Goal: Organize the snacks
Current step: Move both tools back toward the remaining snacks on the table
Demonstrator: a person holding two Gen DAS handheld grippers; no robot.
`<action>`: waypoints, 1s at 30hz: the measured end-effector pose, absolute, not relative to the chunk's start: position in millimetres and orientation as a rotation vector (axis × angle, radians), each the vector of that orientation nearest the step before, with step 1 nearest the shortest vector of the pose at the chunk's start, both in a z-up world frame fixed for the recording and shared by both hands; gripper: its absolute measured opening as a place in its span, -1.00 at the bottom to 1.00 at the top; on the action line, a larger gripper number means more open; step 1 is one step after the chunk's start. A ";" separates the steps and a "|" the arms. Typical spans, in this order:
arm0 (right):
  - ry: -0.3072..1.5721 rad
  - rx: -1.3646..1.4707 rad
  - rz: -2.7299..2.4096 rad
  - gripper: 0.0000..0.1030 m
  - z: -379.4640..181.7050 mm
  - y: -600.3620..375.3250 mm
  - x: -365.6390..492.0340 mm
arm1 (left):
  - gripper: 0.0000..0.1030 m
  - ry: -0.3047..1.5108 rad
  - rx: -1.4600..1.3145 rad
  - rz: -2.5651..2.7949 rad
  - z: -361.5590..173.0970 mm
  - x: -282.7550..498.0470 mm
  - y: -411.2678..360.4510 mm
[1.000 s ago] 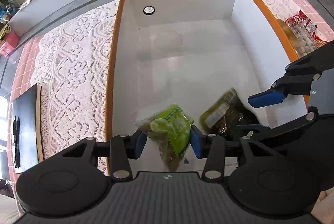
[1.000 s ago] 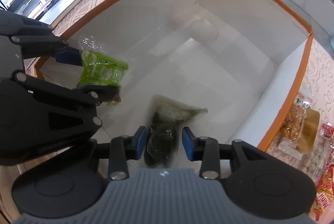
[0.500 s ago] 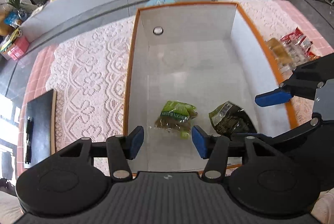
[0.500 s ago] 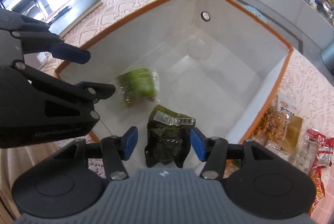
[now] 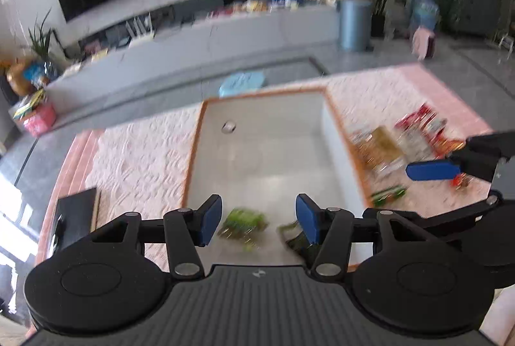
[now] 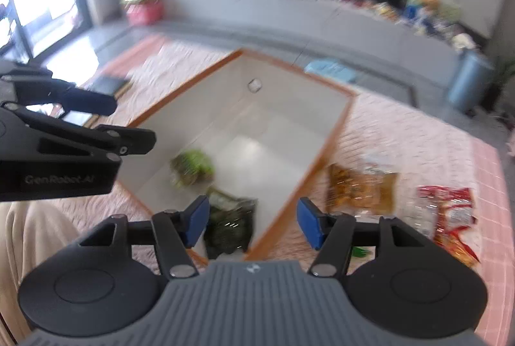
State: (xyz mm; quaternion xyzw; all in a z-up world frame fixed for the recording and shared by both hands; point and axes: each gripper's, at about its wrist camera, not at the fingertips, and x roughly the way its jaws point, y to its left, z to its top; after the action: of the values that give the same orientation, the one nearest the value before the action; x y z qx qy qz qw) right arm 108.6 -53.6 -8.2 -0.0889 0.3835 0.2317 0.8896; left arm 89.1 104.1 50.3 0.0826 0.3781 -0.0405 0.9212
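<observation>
Inside the orange-rimmed white box (image 6: 334, 133), near its front wall: light-green snack packet (image 6: 192, 166) beside dark-green snack packet (image 6: 230, 225). Above, left gripper (image 5: 259, 218) parted, empty; right gripper (image 6: 252, 222) just been opening, parted, empty.

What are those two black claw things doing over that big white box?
A person is sorting snacks with a hand-held gripper in each hand. The left hand-held gripper and the right hand-held gripper are both open and empty, their jaws just having opened. A green packet and a dark packet lie in the box. More snack packets wait on the lace cloth beside it.
</observation>
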 end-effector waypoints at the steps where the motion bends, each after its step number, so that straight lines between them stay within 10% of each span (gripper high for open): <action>1: 0.772 -0.169 0.462 0.18 -6.6 -61.2 102.6 | 0.21 0.757 0.159 -0.098 52.2 85.8 99.3; 30: 0.676 0.132 -0.120 0.29 -65.5 -288.5 38.4 | 0.31 0.837 0.022 -0.482 -27.3 90.2 -64.4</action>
State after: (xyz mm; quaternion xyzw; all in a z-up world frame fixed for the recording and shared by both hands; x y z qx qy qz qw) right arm 38.4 -288.5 -65.5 0.0647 0.3313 -0.0589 0.9395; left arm 90.2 -64.4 -27.3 0.0106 0.4022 -0.2316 0.8857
